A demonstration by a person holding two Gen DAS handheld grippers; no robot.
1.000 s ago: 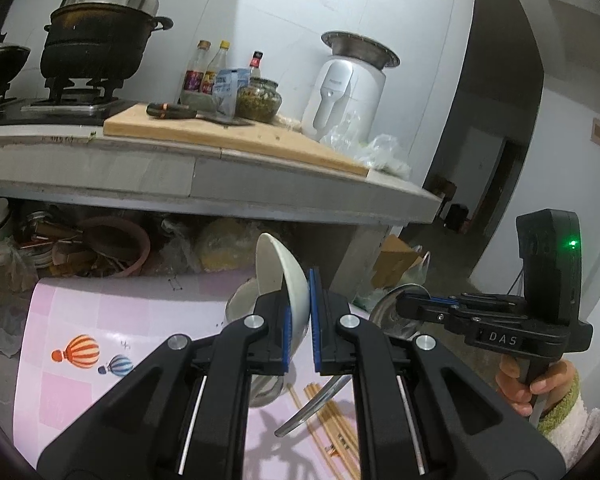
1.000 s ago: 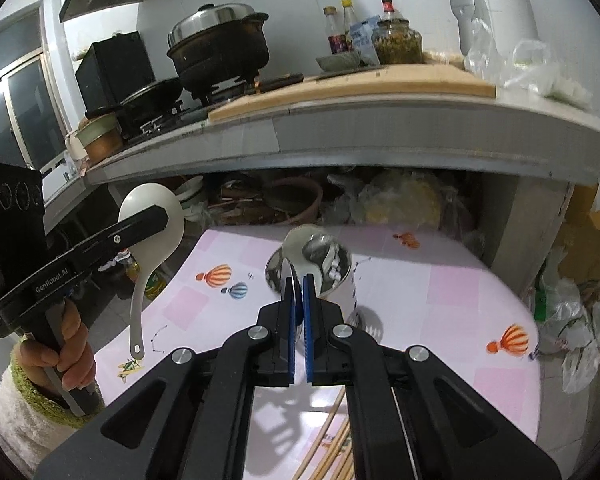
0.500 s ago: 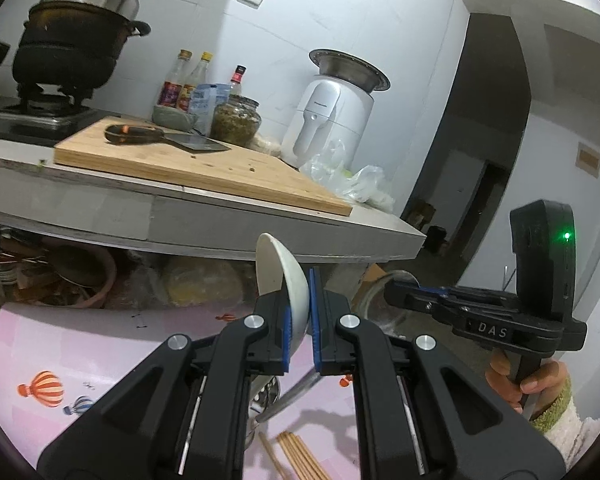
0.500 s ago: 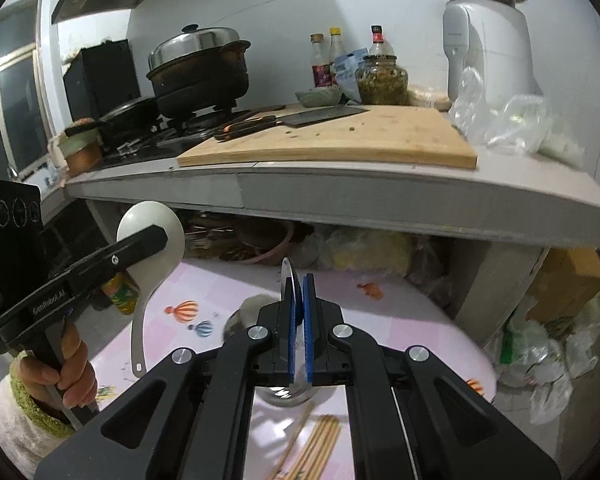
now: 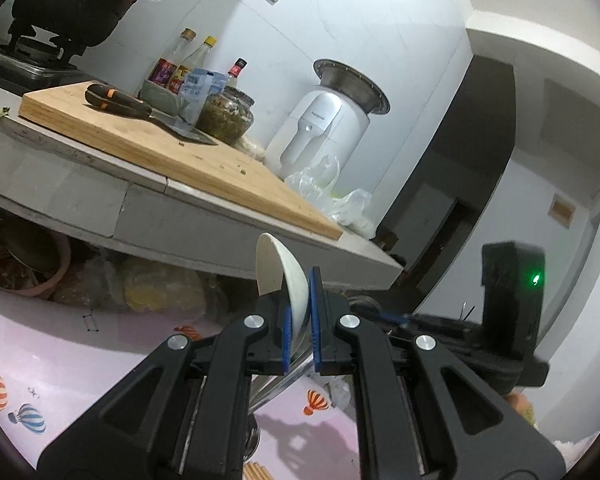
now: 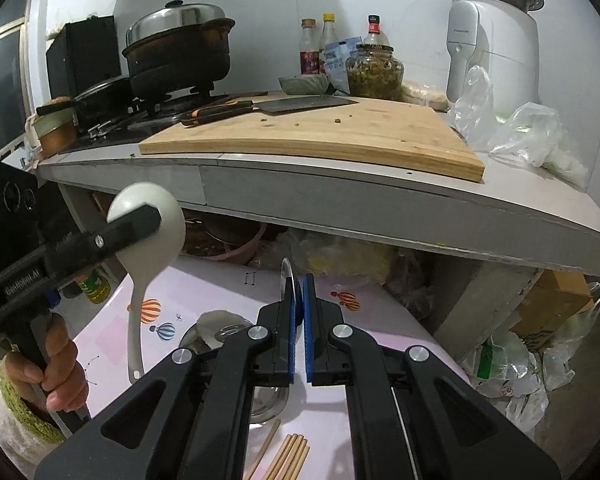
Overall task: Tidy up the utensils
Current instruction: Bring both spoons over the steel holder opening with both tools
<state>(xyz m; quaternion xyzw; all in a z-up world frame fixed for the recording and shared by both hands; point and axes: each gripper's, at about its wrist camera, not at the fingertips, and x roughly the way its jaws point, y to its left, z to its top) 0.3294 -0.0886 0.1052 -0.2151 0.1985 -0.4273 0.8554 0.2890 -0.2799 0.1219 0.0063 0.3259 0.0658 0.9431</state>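
A white ladle [image 5: 278,270] stands upright in my left gripper [image 5: 299,312], which is shut on its bowl. The right wrist view shows the same white ladle [image 6: 152,220] at the left, handle hanging down, in the left gripper [image 6: 130,226] held by a hand. My right gripper [image 6: 300,304] is shut on the thin edge of a metal spoon [image 6: 287,274]. That spoon's handle [image 5: 280,380] shows low between the left fingers. A steel cup [image 6: 220,334] stands on the pink table [image 6: 220,288] below, with wooden chopsticks [image 6: 290,454] lying near the front.
A grey counter [image 6: 380,196] overhangs the table, carrying a wooden cutting board [image 6: 320,136] with a cleaver [image 6: 300,105], a jar, bottles, a white appliance [image 6: 492,40], plastic bags and a pot on a stove [image 6: 176,60]. Bags and a cardboard box lie on the floor at right.
Both grippers, still shut on their spoons, have moved away from the steel cup. The counter now looms larger and the table has slid lower in both views.
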